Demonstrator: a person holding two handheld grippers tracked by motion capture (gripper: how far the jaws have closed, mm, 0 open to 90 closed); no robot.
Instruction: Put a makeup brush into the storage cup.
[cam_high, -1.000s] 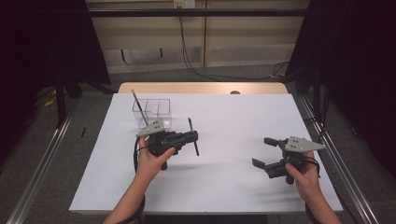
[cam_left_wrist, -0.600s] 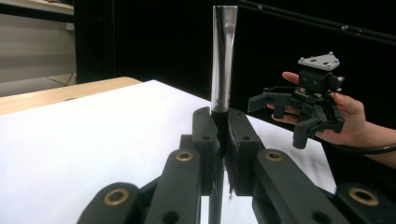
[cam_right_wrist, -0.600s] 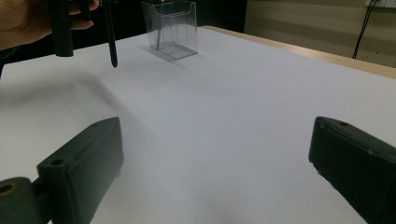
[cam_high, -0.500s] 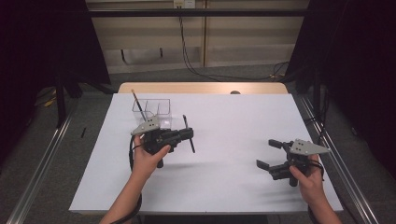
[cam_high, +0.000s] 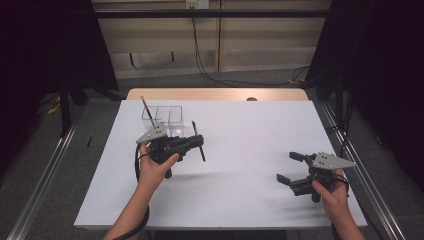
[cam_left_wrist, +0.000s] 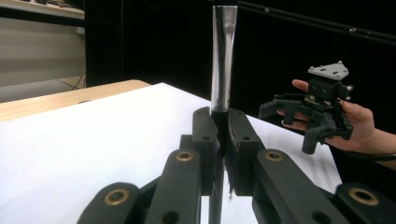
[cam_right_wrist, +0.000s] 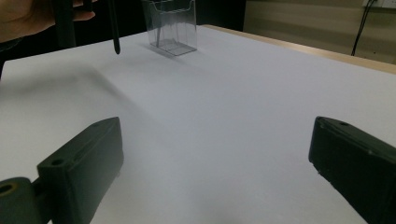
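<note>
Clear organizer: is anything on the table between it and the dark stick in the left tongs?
Nothing visible blocks the way. The left tongs grip the dark stick just in front of the clear organizer, with bare white table between. One thin stick already stands in its left compartment. The right tongs hang open, far off.

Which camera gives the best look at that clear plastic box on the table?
The right gripper view: the clear box stands unobstructed, walls and base plain. The high view shows it small, partly behind the left gripper, a brush leaning inside.
</note>
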